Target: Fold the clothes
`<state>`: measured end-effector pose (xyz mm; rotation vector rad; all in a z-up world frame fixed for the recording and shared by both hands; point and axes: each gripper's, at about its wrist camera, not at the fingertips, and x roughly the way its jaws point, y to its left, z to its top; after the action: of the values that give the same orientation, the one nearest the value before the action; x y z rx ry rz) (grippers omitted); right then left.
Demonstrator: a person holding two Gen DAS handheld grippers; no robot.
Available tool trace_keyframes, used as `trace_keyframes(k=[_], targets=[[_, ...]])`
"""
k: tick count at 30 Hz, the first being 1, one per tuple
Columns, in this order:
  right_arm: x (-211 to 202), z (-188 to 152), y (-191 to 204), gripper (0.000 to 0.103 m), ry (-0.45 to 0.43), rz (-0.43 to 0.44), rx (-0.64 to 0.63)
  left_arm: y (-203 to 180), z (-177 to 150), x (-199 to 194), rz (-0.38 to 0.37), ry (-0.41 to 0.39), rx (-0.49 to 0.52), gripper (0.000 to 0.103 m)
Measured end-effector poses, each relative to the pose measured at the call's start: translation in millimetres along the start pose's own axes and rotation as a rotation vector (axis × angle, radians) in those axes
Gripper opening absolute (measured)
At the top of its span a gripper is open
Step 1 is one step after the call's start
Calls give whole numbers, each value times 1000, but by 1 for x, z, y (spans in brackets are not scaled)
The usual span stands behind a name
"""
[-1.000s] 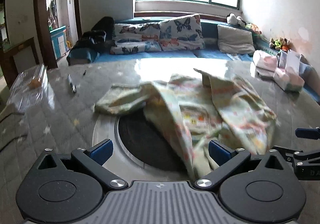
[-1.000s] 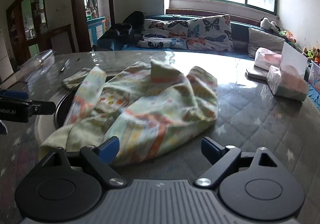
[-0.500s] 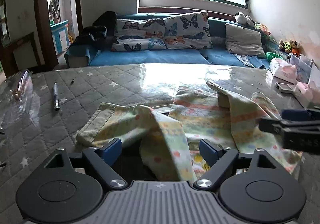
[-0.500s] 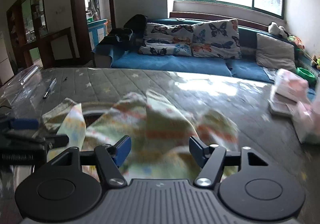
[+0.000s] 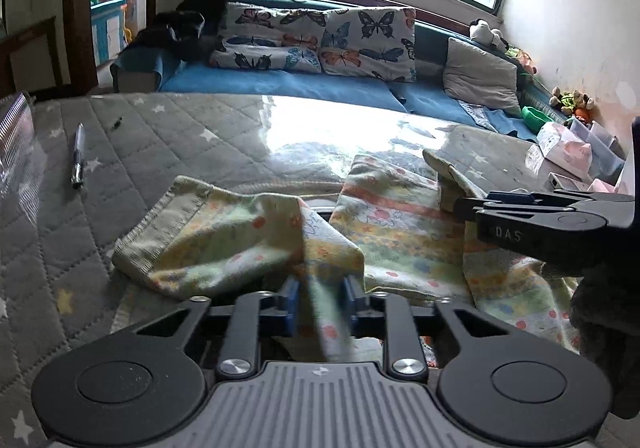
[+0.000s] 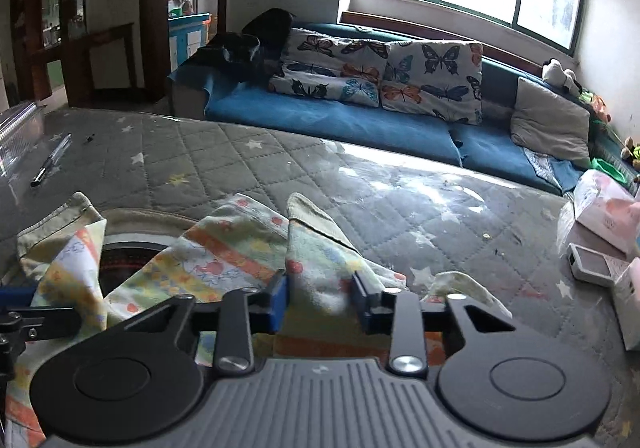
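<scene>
A pale, colourfully printed garment point(image 5: 400, 232) lies crumpled on the grey quilted table, partly over a round dark burner. My left gripper point(image 5: 319, 308) is shut on a ridge of the garment near its left side. My right gripper point(image 6: 320, 302) is shut on another fold of the garment point(image 6: 224, 256) farther right. The right gripper's arm point(image 5: 552, 224) shows at the right edge of the left wrist view. A cuffed end point(image 5: 160, 236) of the garment lies flat to the left.
A pen point(image 5: 77, 156) and a clear plastic box point(image 5: 16, 140) lie at the table's left. Pink tissue packs point(image 6: 608, 208) and a small white device point(image 6: 592, 264) sit at the right. A round burner point(image 6: 128, 256) is set in the table. A blue sofa point(image 6: 340, 120) stands behind.
Both grippers have dropped low onto the garment and closed on folds of it; a second ago both were open above it. The garment has shifted and flattened.
</scene>
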<state>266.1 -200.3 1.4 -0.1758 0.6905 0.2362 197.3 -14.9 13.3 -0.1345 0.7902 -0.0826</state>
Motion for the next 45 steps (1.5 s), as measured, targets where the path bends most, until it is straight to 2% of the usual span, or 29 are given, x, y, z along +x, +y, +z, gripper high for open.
trace_keyframes(k=[4,6,14,24,36,42,45], targets=[[-10,-2,-8,8,-16,14,24,1,-3,-4,-16,-8,-13,10],[-18,-3,-12,5,-29,16,35,2,-4,-8,-15,-18,-14,7],[-69,-9,-37,3,-121,0,93,14,-7,-31,5,-60,-41,3],[-141,-34,-74,3,-204,-63,138,46,-33,-72,65,-98,-96,2],[-220,-110,-121,4,-202,-159,249,83,-86,-118,138,-104,-167,0],[-259,-151,-144,4,-189,-208,313,74,-90,-123,111,-96,-134,2],[-267,-176,-148,4,-149,-228,353,66,-83,-115,111,-95,-108,5]])
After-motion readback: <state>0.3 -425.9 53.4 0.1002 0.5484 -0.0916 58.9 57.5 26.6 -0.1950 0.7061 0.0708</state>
